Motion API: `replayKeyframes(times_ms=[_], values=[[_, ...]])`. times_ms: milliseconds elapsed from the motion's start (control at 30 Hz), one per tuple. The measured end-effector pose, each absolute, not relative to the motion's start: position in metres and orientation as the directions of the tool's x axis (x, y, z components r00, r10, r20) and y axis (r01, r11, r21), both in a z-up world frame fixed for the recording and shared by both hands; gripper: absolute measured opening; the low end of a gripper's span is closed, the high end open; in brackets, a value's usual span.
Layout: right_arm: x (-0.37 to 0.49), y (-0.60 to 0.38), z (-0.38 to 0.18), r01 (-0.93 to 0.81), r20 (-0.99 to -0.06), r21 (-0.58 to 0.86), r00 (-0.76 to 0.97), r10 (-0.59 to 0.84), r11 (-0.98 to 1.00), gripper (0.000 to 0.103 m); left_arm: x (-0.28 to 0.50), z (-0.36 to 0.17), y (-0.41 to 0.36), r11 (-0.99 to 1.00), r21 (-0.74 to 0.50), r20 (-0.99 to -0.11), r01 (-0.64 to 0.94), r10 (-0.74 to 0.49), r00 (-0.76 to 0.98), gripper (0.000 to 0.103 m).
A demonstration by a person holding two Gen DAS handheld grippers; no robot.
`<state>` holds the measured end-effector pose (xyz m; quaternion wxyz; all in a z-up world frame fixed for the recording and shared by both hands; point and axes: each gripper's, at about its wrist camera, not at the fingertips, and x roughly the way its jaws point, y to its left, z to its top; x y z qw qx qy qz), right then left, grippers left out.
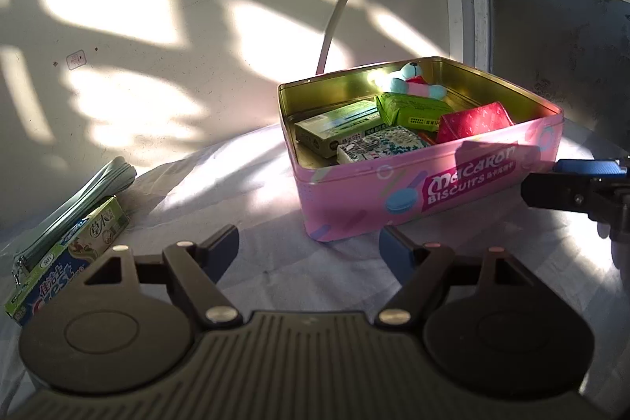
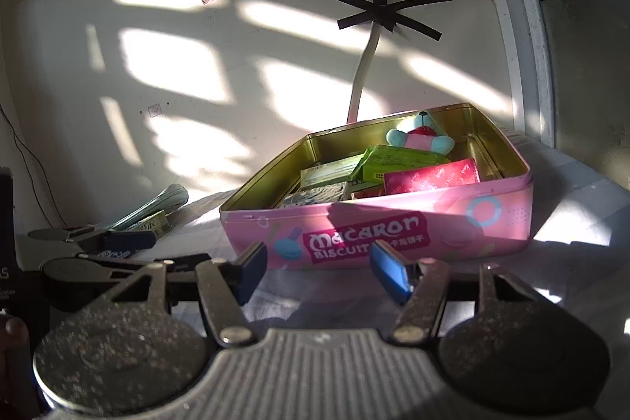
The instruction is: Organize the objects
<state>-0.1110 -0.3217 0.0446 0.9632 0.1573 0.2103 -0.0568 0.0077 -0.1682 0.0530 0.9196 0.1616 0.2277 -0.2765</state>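
1. Left of the pink tin (image 1: 393,191), the toothpaste box (image 1: 67,254) and zip pouch (image 1: 75,207) wait on the tabletop (image 1: 275,262).
2. Both my left tool (image 1: 309,247) and right tool (image 2: 317,272) gape, released, nothing between them.
3. I judge the box light, stiff cardboard: pinch its long sides.

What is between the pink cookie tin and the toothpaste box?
Nothing but bare white cloth lies between the pink tin and the toothpaste box; the left wrist view shows that stretch best.

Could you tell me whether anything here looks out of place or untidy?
Yes: the toothpaste box and green zip pouch lie outside the pink biscuit tin, off to its left on the cloth. Inside the tin the boxes are piled askew, with a small plush toy on top.
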Motion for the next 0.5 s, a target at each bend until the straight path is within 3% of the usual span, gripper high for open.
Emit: replayKeyframes(times_ms=[500], values=[[-0.085, -0.292, 0.028, 0.139, -0.487, 0.255, 0.873, 0.003, 0.957, 0.060, 0.024, 0.029, -0.137, 0.828, 0.172, -0.535, 0.533, -0.376, 0.757, 0.080]])
